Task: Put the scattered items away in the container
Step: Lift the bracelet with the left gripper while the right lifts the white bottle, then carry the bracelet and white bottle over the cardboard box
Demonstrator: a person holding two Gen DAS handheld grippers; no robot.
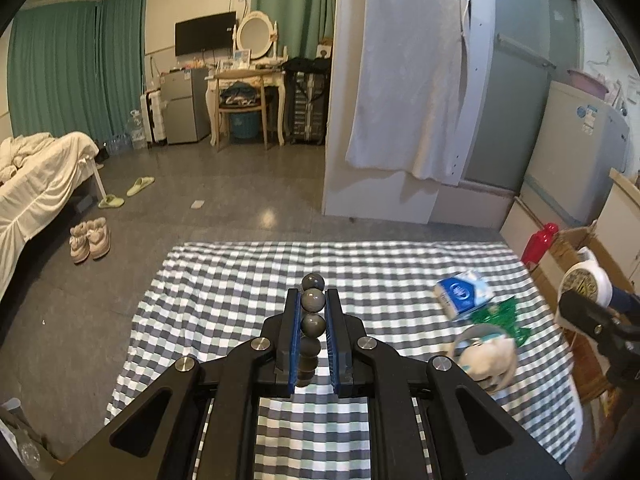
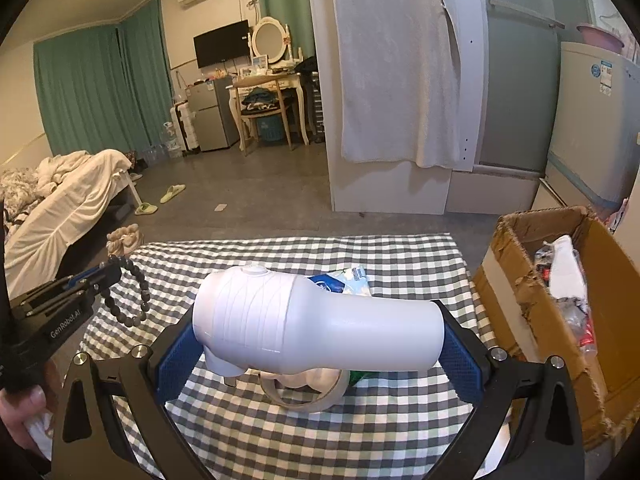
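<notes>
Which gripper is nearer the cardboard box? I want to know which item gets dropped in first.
Right. The right gripper, holding the white bottle, sits just left of the cardboard box. The left gripper, holding the bead bracelet, is across the table, farther away.

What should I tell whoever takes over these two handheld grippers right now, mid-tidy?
Left gripper: shut on the grey beaded bracelet, held over the checked cloth.
Right gripper: shut on the white plastic bottle, gripped end to end.
Cardboard box at the right already holds some items.
Left on the cloth: blue-and-white tissue pack, clear tape roll, a green packet.
Next, probably: drop both held items in the box.
</notes>
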